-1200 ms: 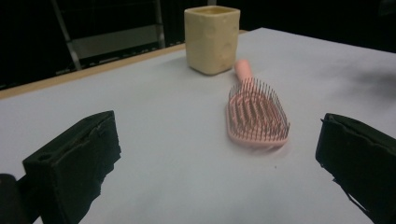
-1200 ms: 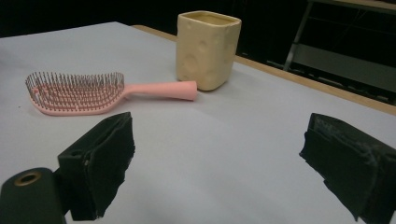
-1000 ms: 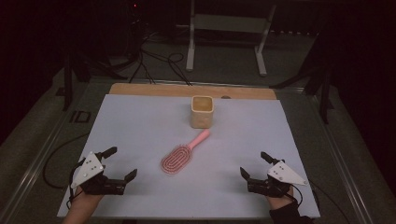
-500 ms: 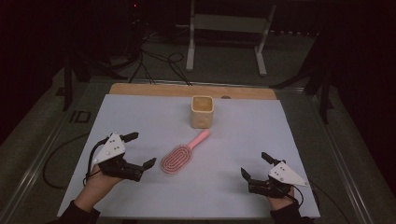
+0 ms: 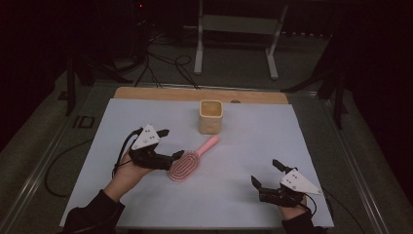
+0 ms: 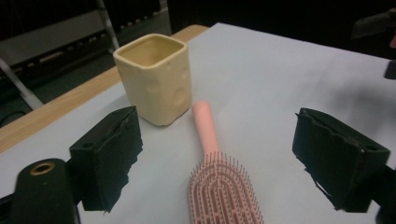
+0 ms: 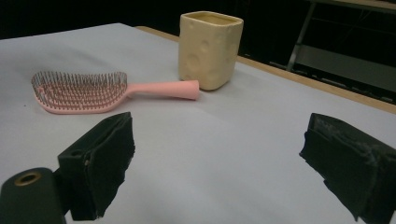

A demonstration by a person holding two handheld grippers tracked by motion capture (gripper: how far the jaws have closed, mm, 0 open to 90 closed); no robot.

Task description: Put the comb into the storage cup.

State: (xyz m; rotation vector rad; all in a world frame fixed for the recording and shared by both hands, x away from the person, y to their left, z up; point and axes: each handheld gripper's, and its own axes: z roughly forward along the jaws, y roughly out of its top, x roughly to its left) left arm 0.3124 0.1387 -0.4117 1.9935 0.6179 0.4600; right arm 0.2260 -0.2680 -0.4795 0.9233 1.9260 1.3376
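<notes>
A pink hairbrush (image 5: 187,163) lies bristles up on the white sheet, its handle pointing at a cream square cup (image 5: 211,117) standing upright behind it. My left gripper (image 5: 171,143) is at the brush's head end. In the left gripper view (image 6: 224,158) the jaws have just been closing a little, but they stand wide apart with the brush head (image 6: 219,196) between them and a gap on each side; the cup (image 6: 154,77) stands beyond. My right gripper (image 5: 265,172) rests open near the front right with nothing between its jaws (image 7: 219,158); from it I see the brush (image 7: 84,91) and cup (image 7: 210,49) farther off.
The white sheet (image 5: 272,141) covers the table, with a wooden strip (image 5: 160,93) along the back edge. A metal stand (image 5: 236,39) and cables (image 5: 160,63) lie on the floor beyond. There is bare sheet between the two grippers and right of the cup.
My left gripper has moved right and away from the front edge, up to the brush head. The right gripper, brush and cup have stayed put.
</notes>
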